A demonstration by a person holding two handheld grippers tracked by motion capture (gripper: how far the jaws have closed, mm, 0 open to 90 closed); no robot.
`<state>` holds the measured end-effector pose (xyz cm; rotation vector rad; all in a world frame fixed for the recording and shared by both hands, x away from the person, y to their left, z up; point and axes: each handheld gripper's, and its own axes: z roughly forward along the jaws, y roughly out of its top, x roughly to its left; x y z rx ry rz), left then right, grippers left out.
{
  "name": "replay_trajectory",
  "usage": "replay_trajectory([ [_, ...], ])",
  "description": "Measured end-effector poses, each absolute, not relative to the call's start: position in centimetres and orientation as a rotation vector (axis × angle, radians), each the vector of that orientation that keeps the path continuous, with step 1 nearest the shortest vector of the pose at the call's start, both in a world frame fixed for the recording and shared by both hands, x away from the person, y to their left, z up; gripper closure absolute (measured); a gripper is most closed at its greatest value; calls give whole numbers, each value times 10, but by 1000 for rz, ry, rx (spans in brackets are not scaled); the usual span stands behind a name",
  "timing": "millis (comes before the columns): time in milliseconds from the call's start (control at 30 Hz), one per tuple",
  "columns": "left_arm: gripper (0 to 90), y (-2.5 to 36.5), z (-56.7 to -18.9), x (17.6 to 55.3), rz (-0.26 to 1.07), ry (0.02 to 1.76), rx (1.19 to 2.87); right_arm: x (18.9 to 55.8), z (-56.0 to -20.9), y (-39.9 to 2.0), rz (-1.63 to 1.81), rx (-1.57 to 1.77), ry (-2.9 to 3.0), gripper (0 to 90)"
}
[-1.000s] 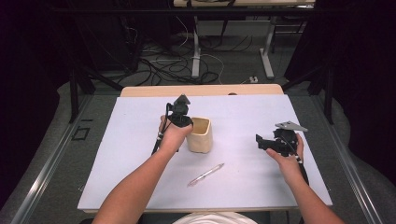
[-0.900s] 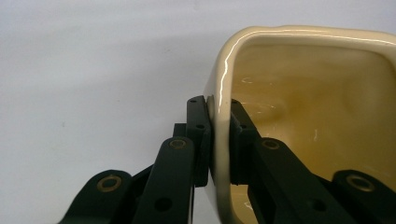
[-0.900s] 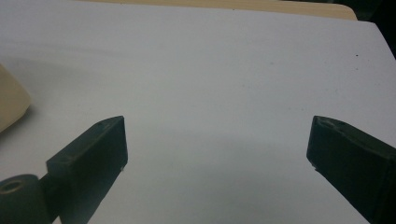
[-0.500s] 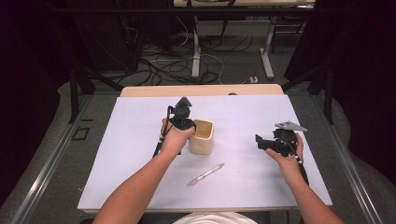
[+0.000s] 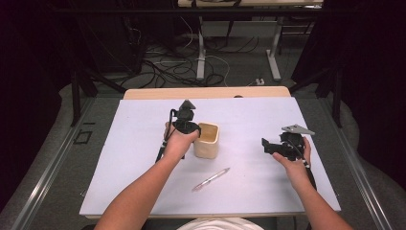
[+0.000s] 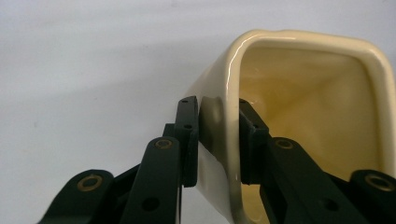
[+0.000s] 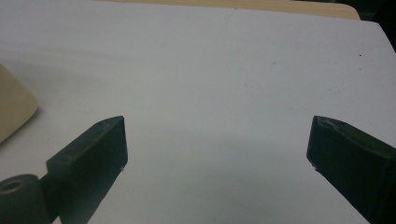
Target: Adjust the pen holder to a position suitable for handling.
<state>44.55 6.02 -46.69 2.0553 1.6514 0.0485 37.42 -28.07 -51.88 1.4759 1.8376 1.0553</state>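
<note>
Cream cup (image 5: 207,140) stands upright near the middle of the white surface (image 5: 134,143), its near wall clamped between the left gripper (image 6: 219,140) jaws. Right gripper (image 5: 269,146), well apart, holds its jaws wide. Pen (image 5: 211,179) lies just in front of the cup.

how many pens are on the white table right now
1. A slim silver pen lies on the white table in front of the cream square ceramic cup, between the person's forearms. Nothing suggests another is hidden.
</note>
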Motion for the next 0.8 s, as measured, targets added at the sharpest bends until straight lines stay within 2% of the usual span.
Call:
replay_trajectory([
  [267, 652, 64, -465, 443, 28, 1587, 2027, 374, -519, -280, 1056, 1482, 1837, 46],
  [567, 510, 70, -464, 439, 74, 1501, 1976, 374, -518, -281, 1058, 1476, 1836, 54],
  [633, 501, 73, -463, 438, 73, 1479, 1962, 374, -518, -281, 1058, 1476, 1837, 58],
  [800, 442, 80, -460, 435, 93, 1426, 1945, 374, -518, -281, 1054, 1484, 1838, 100],
])
